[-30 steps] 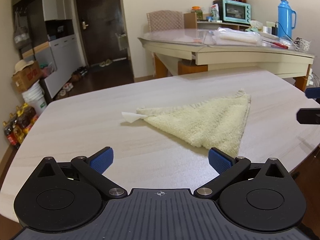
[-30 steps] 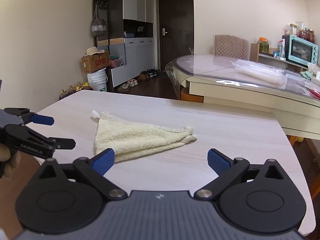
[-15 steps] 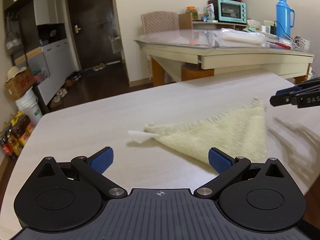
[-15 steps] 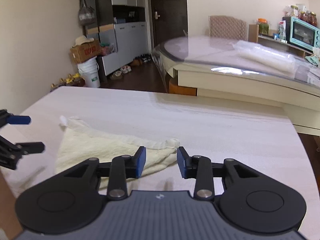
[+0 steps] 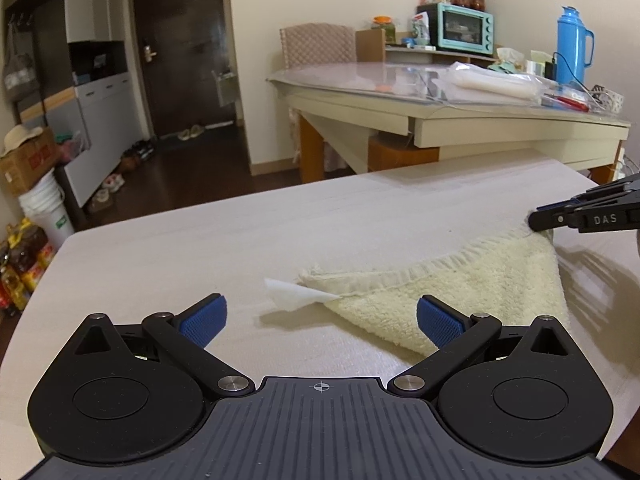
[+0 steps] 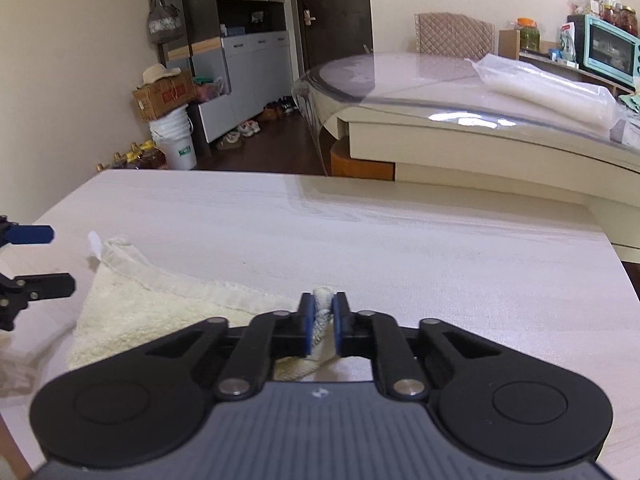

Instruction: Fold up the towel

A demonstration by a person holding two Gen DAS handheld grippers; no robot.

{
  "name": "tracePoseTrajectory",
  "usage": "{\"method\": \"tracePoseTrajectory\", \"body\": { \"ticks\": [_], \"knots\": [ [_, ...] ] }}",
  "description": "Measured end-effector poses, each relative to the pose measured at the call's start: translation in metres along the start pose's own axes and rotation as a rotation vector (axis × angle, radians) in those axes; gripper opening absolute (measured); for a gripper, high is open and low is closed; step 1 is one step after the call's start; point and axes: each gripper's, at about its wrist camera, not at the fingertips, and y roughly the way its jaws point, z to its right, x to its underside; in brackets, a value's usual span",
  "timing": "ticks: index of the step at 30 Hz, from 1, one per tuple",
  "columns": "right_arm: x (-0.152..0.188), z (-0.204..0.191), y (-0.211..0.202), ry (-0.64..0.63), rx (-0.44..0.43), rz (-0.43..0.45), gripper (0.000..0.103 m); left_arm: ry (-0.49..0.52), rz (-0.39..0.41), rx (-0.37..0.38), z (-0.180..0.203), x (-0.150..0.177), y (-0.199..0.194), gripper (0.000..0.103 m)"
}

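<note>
right gripper [image 6: 321,322] is pinched on a corner of the towel [image 5: 472,288]. left gripper [image 5: 320,318] sits wide apart over the table [image 5: 200,248].

There is one towel [image 5: 476,284] on one light wooden table [image 5: 200,248]. The towel has one white tag [image 5: 290,294]. There are two grippers: the left gripper [image 5: 320,318] and the right gripper [image 6: 320,324]. Each has two blue pads [image 5: 204,316].

Farther back there is one glass-topped table [image 5: 440,96], one quilted chair [image 5: 318,46], one teal toaster oven [image 5: 460,28], one blue thermos [image 5: 574,46], one dark door [image 5: 180,48], one cardboard box [image 6: 164,94] with one straw hat [image 6: 160,72] on it, one stack of white buckets [image 6: 176,140], and one bag [image 6: 162,20] hanging on the wall. The jars on the oven are too small to count.
</note>
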Motion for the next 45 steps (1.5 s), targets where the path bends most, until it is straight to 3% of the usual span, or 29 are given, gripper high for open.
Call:
{"method": "tracePoseTrajectory", "body": {
  "ticks": [12,18,21,28,33,39,45],
  "knots": [
    [-0.009,-0.017,-0.047,-0.025,-0.019,0.118,0.009,-0.004,0.008,-0.006,-0.014,0.005,-0.013,0.103],
    [-0.009,-0.02,-0.033,-0.048,0.016,0.057,0.009,0.013,0.003,0.0,-0.018,0.006,-0.015,0.103],
    [-0.008,-0.017,-0.034,-0.009,0.0,0.082,0.009,0.025,-0.002,0.023,-0.017,0.003,-0.013,0.103],
    [-0.017,-0.054,-0.073,-0.064,-0.223,0.182,0.008,0.074,-0.003,0.041,-0.047,-0.028,-0.014,0.103],
    [-0.001,-0.121,-0.092,-0.226,-0.455,0.185,0.008,0.154,-0.014,0.038,-0.061,-0.053,-0.016,0.103],
    [0.04,-0.191,-0.08,-0.424,-0.561,0.132,0.008,0.24,-0.044,0.089,-0.057,-0.061,-0.012,0.103],
    [0.064,-0.22,-0.062,-0.524,-0.602,0.071,0.01,0.293,-0.076,0.133,-0.043,-0.052,-0.001,0.103]
  ]
}}
